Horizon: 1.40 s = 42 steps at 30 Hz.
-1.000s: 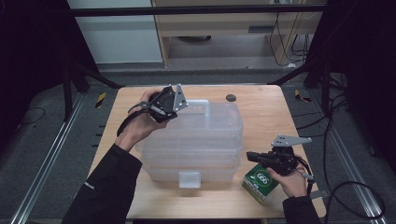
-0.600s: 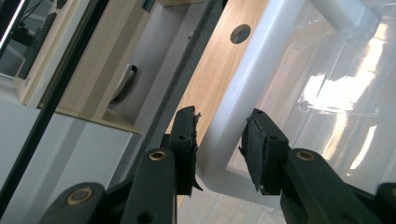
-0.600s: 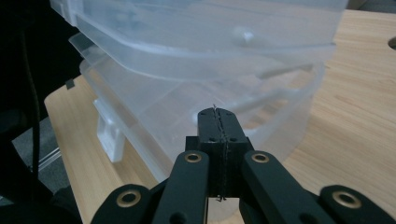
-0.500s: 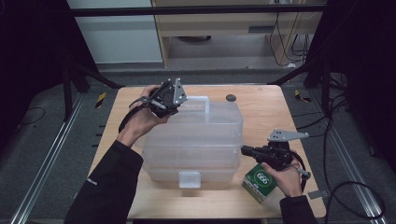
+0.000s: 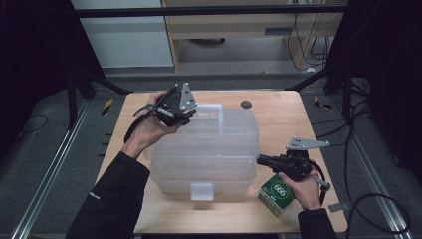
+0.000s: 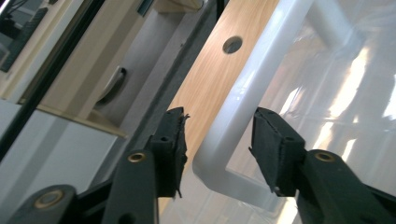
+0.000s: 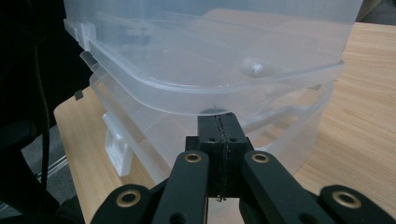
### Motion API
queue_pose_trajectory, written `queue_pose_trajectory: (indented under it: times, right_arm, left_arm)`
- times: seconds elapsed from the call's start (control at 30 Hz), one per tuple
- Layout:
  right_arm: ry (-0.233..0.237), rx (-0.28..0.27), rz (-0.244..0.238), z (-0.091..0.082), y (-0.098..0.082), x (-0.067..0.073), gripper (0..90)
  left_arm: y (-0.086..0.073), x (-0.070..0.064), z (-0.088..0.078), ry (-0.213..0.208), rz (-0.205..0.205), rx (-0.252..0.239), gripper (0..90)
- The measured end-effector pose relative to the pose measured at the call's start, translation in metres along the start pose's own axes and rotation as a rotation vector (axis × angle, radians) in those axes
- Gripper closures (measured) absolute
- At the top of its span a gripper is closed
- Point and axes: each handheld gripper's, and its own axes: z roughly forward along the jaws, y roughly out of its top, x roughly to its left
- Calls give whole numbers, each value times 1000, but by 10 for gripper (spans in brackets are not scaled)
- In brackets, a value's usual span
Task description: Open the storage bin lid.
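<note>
A clear tiered plastic storage box [image 5: 219, 149] with a white carry handle [image 5: 213, 106] stands mid-table. My left gripper [image 5: 191, 114] is at the handle's left end. In the left gripper view, the handle [image 6: 243, 93] runs between the black pads [image 6: 173, 144], which have just been opening and stand apart from it on both sides. My right gripper [image 5: 261, 160] is shut, with nothing between its jaws. Its tip [image 7: 219, 128] sits against the box's right side, just under the rim [image 7: 205, 100] of an upper tier.
A green carton [image 5: 275, 194] lies on the wooden table [image 5: 283, 119] under the right hand, by the box's front right corner. The box has a white latch [image 5: 201, 191] on its near face. A small dark round spot [image 5: 245, 104] marks the far table edge.
The left jaws have spread apart around the white handle. The right gripper has crept left, from over the green carton to the box's side.
</note>
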Motion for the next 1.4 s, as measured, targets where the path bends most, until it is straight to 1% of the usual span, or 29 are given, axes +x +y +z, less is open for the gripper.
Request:
queue_pose_trajectory:
  times: [0.03, 0.07, 0.1, 0.13, 0.17, 0.2, 0.23, 0.3, 0.4, 0.43, 0.47, 0.5, 0.63, 0.67, 0.7, 0.77, 0.8, 0.83, 0.87, 0.93, 1.0, 1.03, 1.07, 1.17, 1.2, 1.23, 1.33, 1.37, 1.4]
  right_arm:
    - [0, 0, 0, 0, 0, 0, 900]
    - [-1, 1, 1, 0, 0, 0, 900]
    - [-1, 1, 1, 0, 0, 0, 900]
    - [-3, 2, -2, 0, 0, 0, 900]
    - [-3, 2, -2, 0, 0, 0, 900]
    - [-5, 3, -1, 0, 0, 0, 900]
    - [-5, 3, -1, 0, 0, 0, 900]
    - [-8, 8, -5, 0, 0, 0, 900]
    - [-10, 12, -4, 1, 0, 1, 900]
    - [-10, 12, -4, 1, 0, 1, 900]
    - [-13, 15, -4, 1, 0, 1, 900]
    - [-13, 15, -4, 1, 0, 1, 900]
    - [-16, 15, -5, 1, 0, 1, 900]
    - [-19, 17, -8, 1, 0, 1, 900]
    - [-19, 17, -8, 1, 0, 1, 900]
    - [-20, 19, -9, 1, 0, 1, 900]
    - [-20, 19, -9, 1, 0, 1, 900]
    - [-20, 19, -9, 1, 0, 1, 900]
    - [-21, 20, -9, 2, 0, 1, 900]
    - [-22, 23, -8, 2, -1, 1, 900]
    - [-25, 24, -10, 2, -1, 1, 900]
    - [-26, 25, -11, 2, -1, 1, 900]
    - [-25, 27, -10, 2, -1, 1, 900]
    - [-21, 32, -4, 3, -1, 1, 900]
    - [-23, 31, -6, 3, -1, 1, 900]
    - [-23, 34, -4, 3, -1, 1, 900]
    - [-25, 37, -9, 3, -1, 1, 900]
    - [-25, 37, -9, 3, -1, 1, 900]
    - [-25, 36, -10, 3, -1, 1, 900]
  left_arm:
    - [0, 0, 0, 0, 0, 0, 518]
    - [-4, 1, -7, -17, -21, -18, 507]
    - [-4, 1, -7, -17, -21, -18, 500]
    - [-8, 1, -14, -20, -49, -32, 488]
    - [-8, 1, -14, -20, -49, -32, 481]
    - [-12, 2, -20, -23, -66, -43, 473]
    - [-12, 2, -20, -23, -66, -43, 469]
    - [-18, 3, -29, -18, -99, -59, 456]
    - [-30, 4, -43, -9, -168, -98, 443]
    - [-30, 4, -43, -9, -168, -98, 441]
    - [-35, 4, -49, 4, -216, -123, 433]
    - [-35, 4, -49, 4, -216, -123, 425]
    - [-48, 5, -60, 37, -305, -168, 415]
    - [-56, 6, -66, 56, -341, -188, 418]
    - [-56, 6, -66, 56, -341, -188, 419]
    - [-70, 6, -74, 68, -377, -210, 429]
    - [-77, 6, -78, 82, -395, -223, 432]
    - [-77, 6, -78, 82, -395, -223, 436]
    - [-89, 7, -84, 96, -427, -239, 440]
    - [-102, 8, -90, 116, -466, -257, 450]
    - [-115, 9, -95, 127, -509, -288, 469]
    - [-115, 9, -95, 127, -509, -288, 478]
    - [-125, 8, -98, 149, -535, -298, 487]
    - [-143, 7, -103, 181, -593, -321, 519]
    - [-143, 7, -103, 181, -593, -321, 543]
    - [-152, 6, -105, 195, -623, -324, 555]
    - [-167, 0, -109, 226, -670, -329, 600]
    - [-167, 0, -109, 226, -670, -329, 621]
    - [-176, -4, -109, 238, -692, -320, 643]
